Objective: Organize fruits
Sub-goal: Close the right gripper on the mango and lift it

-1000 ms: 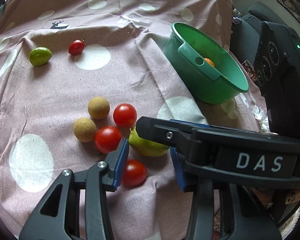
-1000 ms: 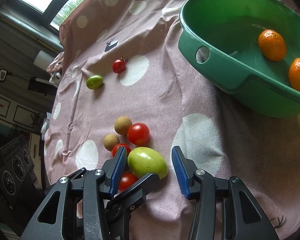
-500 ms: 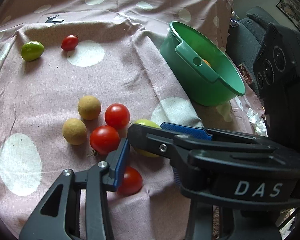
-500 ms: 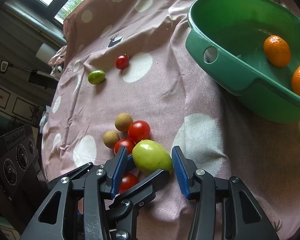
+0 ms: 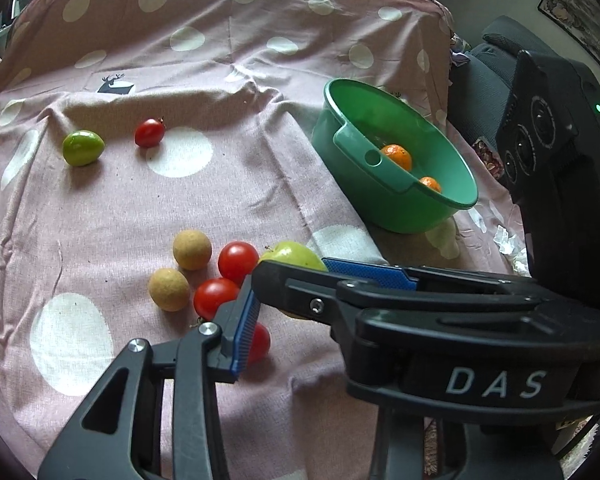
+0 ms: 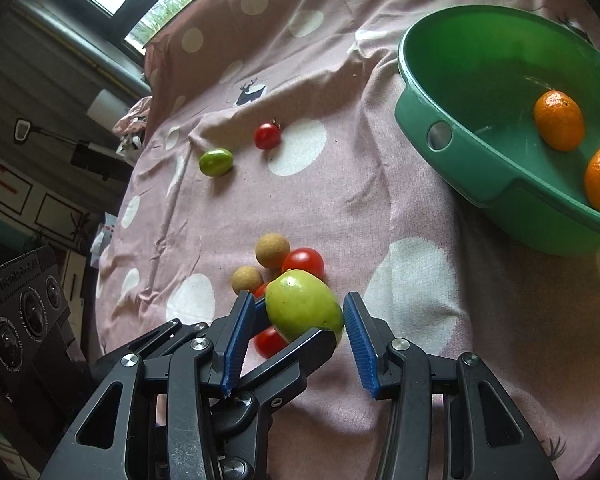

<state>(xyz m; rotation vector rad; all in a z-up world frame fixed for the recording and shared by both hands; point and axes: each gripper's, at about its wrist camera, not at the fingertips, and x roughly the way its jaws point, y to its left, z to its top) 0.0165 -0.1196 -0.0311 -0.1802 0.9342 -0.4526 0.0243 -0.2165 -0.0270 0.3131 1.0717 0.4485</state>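
Student: Position of the large green fruit (image 5: 296, 254) relative to the two tools, reading from the left?

Tutor: Left gripper (image 6: 294, 324) reaches in from the lower left of the right wrist view. One blue pad lies at the fruit's left flank, and its other, black finger crosses under the fruit's lower right. Its jaws are closing with the fruit between them. Whether the pads press on the fruit cannot be told.

Student: And the right gripper (image 6: 298, 302)?

Tutor: It straddles the same fruit. Its jaws stand moderately wide. A gap shows beside the left pad, while the right pad sits at the fruit's edge. No grip is evident.

Student: Neighbours?

Tutor: Small red tomato (image 6: 270, 342) lies just below the fruit, on the spotted cloth (image 6: 340, 184). Green bowl (image 6: 480, 168), far right and well apart, holds two orange fruits (image 6: 558, 120).
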